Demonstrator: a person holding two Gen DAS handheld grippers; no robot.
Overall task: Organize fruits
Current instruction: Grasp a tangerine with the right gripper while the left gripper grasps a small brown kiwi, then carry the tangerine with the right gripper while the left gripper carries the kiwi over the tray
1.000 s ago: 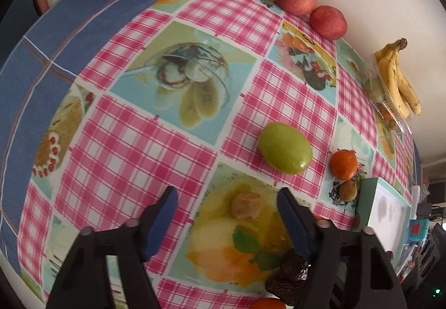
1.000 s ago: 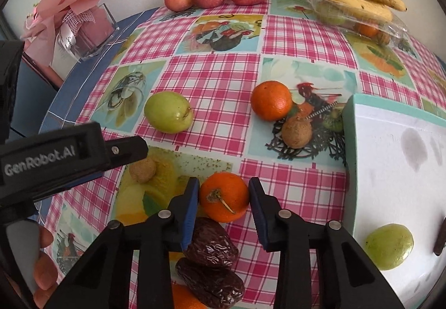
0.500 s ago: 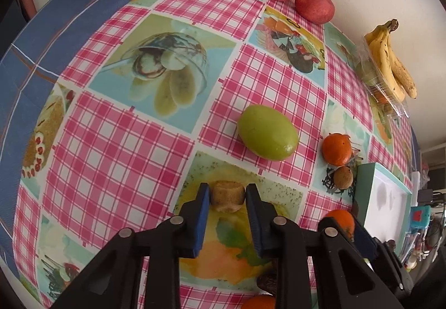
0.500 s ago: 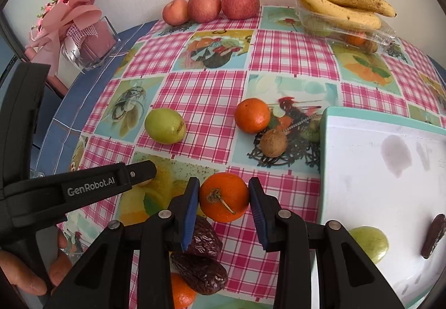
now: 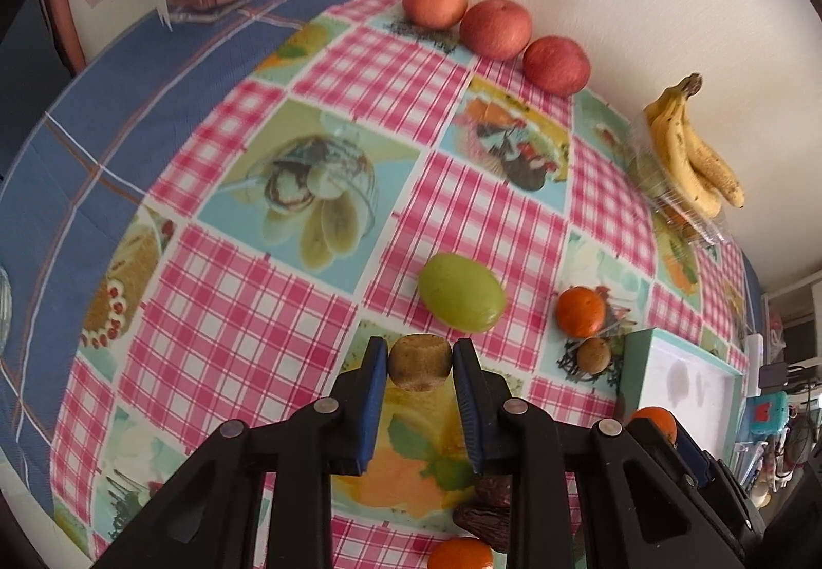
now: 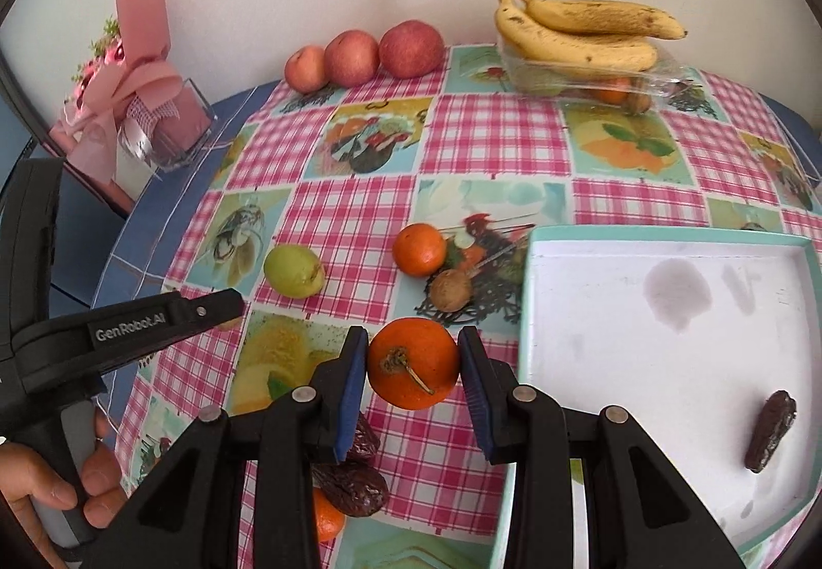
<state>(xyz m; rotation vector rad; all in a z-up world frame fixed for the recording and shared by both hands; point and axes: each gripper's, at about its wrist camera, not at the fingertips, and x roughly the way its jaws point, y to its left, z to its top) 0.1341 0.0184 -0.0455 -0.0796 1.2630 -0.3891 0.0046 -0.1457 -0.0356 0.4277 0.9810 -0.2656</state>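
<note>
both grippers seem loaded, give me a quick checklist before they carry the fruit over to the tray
1. Left gripper shut on the small brown fruit: ok, both pads touch it.
2. Right gripper shut on the orange: ok, held at its sides.
3. Tray has free floor: ok, only one date shows near its right side.
4. Dates on the cloth clear of the right gripper: cannot tell, they lie just under its left finger.
5. Both fruits lifted off the cloth: cannot tell.
6. Left gripper's way to the tray: not ok, the right gripper sits between.
</note>
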